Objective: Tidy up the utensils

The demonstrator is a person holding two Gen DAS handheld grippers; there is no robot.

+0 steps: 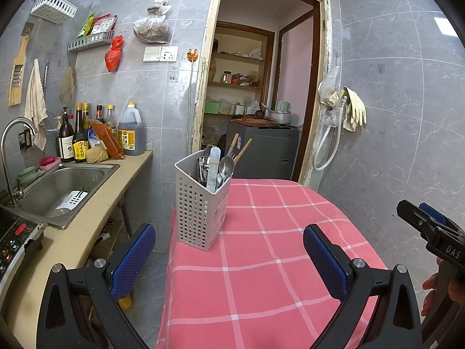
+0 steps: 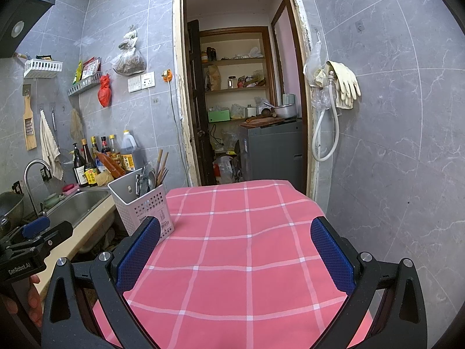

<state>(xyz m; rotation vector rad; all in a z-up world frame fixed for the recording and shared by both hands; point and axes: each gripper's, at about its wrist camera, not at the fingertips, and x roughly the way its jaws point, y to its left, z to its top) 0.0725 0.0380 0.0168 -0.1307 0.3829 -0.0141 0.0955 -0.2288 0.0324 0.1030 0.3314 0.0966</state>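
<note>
We hold both grippers wide open over the pink checked tablecloth [image 1: 261, 261], and neither one is holding anything. The left gripper [image 1: 229, 257] and the right gripper [image 2: 235, 253] both point toward the doorway.

The white utensil basket [image 1: 200, 206] stands upright on the far left edge of the table, right by the sink [image 1: 64, 186]. Spoons [image 1: 226, 165] and chopsticks [image 1: 241, 149] stick up out of it — their long way goes up and down, leaning a little.

The basket sits straight ahead of our left gripper, just a bit to its left. From our right gripper it lies off to the left, past the left finger [image 2: 139, 250]. So we think the left hand is the nearer one — it only needs to go forward.
</note>
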